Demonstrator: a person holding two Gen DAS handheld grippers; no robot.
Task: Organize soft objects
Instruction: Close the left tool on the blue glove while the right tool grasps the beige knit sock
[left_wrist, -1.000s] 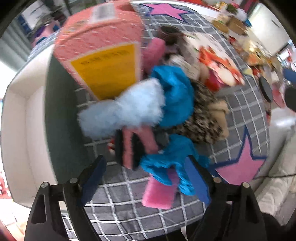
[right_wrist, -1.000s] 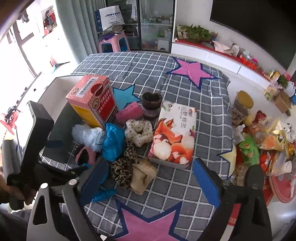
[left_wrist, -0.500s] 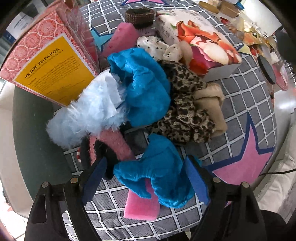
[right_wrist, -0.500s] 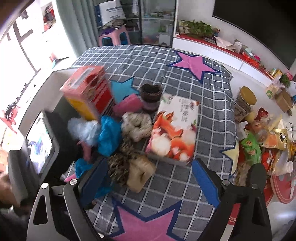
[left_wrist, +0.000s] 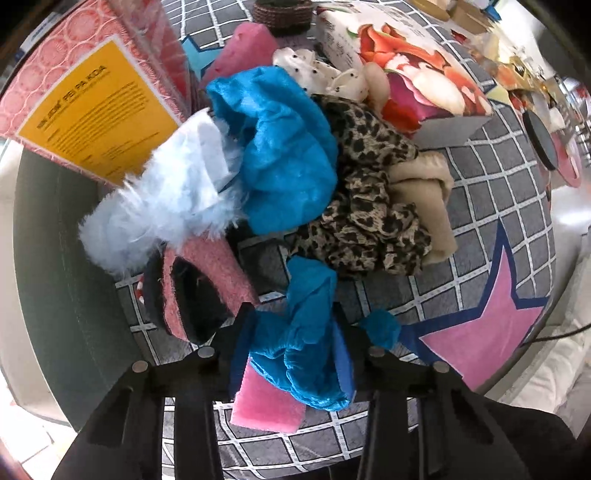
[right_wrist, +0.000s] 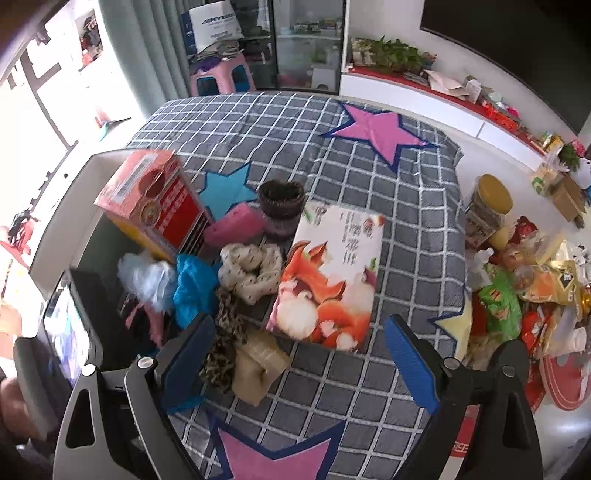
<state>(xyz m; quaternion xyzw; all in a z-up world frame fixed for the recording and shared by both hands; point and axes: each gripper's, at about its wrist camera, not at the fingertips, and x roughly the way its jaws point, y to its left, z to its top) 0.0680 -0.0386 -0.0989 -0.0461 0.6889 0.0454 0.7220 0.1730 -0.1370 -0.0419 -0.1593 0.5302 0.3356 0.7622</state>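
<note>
Left gripper (left_wrist: 293, 354) pointing straight down, jaws closing on the bright blue scrunchie (left_wrist: 306, 343) at the near edge of the checked quilt (left_wrist: 476, 206), atop a pink sponge (left_wrist: 267, 404). Scrunchie bunched, elongated away from the camera toward the leopard-print scrunchie (left_wrist: 364, 206). Right gripper (right_wrist: 295, 354) above the quilt, jaws wide apart and empty.

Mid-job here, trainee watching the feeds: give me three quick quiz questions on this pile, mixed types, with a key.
1. True or false: the right gripper holds the leopard-print scrunchie.
2. What sits between the left gripper's closing jaws? A) beige cloth B) blue scrunchie C) pink sponge
3. Fill in: the fox-printed box lies on the ____ blanket.

Key: 1 false, its jaws stand wide with nothing between them. 2 B, the blue scrunchie. 3 checked.
</note>
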